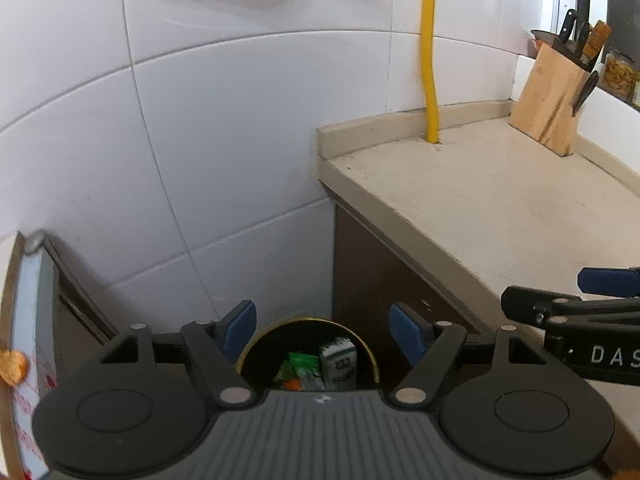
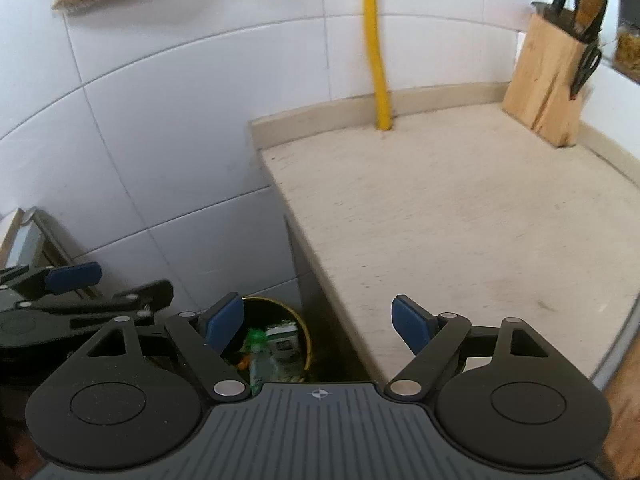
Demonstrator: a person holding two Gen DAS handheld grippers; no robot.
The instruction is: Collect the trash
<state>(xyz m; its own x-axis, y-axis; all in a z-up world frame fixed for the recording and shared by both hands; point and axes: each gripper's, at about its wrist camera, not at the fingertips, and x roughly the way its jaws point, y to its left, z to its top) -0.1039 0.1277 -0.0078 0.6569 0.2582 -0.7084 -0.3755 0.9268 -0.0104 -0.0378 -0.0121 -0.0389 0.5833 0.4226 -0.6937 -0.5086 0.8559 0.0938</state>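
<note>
A round black bin (image 1: 276,340) with a gold rim stands on the floor between the tiled wall and the counter's cabinet. Inside lie a green wrapper (image 1: 302,370) and a white and green carton (image 1: 340,362). My left gripper (image 1: 323,332) hovers above the bin, open, with nothing between its blue pads. The right wrist view shows the same bin (image 2: 307,338), with the wrapper (image 2: 256,338) and the carton (image 2: 286,340) in it. My right gripper (image 2: 318,324) is open and empty above the bin's right side and the counter edge. Each gripper shows in the other's view, right gripper (image 1: 560,292) and left gripper (image 2: 116,286).
A beige counter (image 2: 460,220) fills the right. On it stand a wooden knife block (image 2: 552,76) and a yellow pipe (image 2: 378,60) running up the wall. A framed panel (image 1: 32,320) leans at the left. A jar (image 1: 618,74) sits on a ledge.
</note>
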